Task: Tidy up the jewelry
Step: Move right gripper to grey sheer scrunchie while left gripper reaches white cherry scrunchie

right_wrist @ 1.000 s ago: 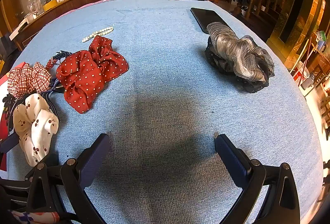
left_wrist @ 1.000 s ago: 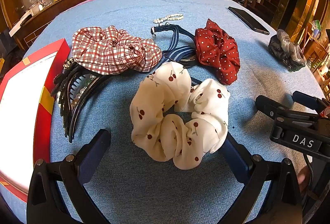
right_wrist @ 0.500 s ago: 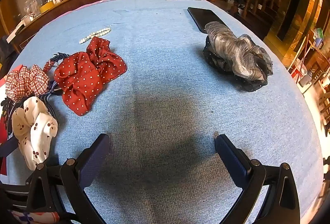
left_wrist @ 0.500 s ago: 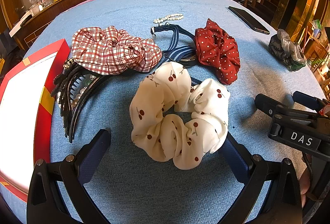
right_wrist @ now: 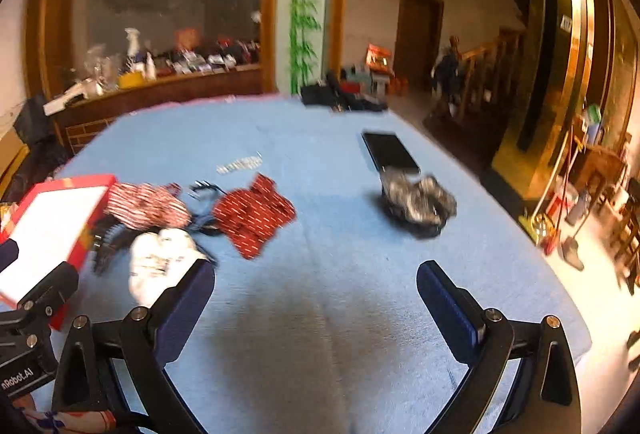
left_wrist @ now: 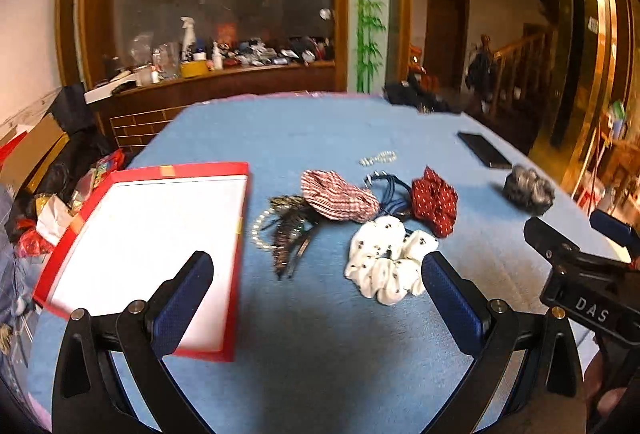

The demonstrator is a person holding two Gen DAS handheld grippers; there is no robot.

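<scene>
Scrunchies and hair pieces lie in a loose cluster just to the right of the red box (left_wrist: 236,262), whose white inside faces up on the blue tablecloth (left_wrist: 320,334). Nearest that box are the dark hair combs (left_wrist: 290,234) with a string of pearls; beyond them, farther from the box, lie the red plaid scrunchie (left_wrist: 340,196), the navy striped headband (left_wrist: 390,190) and the red polka-dot scrunchie (left_wrist: 434,200). The white cherry-print scrunchie (left_wrist: 386,266) sits on the near edge of the cluster, a little farther from the box than the combs.

The left gripper (left_wrist: 316,294) has its fingers wide apart and holds nothing. The cherry-print scrunchie lies ahead of it and off to the right, close by the tip of the right-hand finger rather than centred between the two. Its long axis looks to run roughly across the gripper's opening, slightly slanted.

The right gripper (right_wrist: 316,298) is likewise spread wide and empty, over bare cloth. From it the cluster lies off to the left, while the grey-and-black scrunchie (right_wrist: 418,204), well apart from the box on the far side of the cluster, lies ahead and slightly right, just short of the black phone (right_wrist: 390,152).

By my judgement the left gripper is nearer both cluster and box, so a small shift right should centre the cherry-print scrunchie. The grey one suits the right gripper.
</scene>
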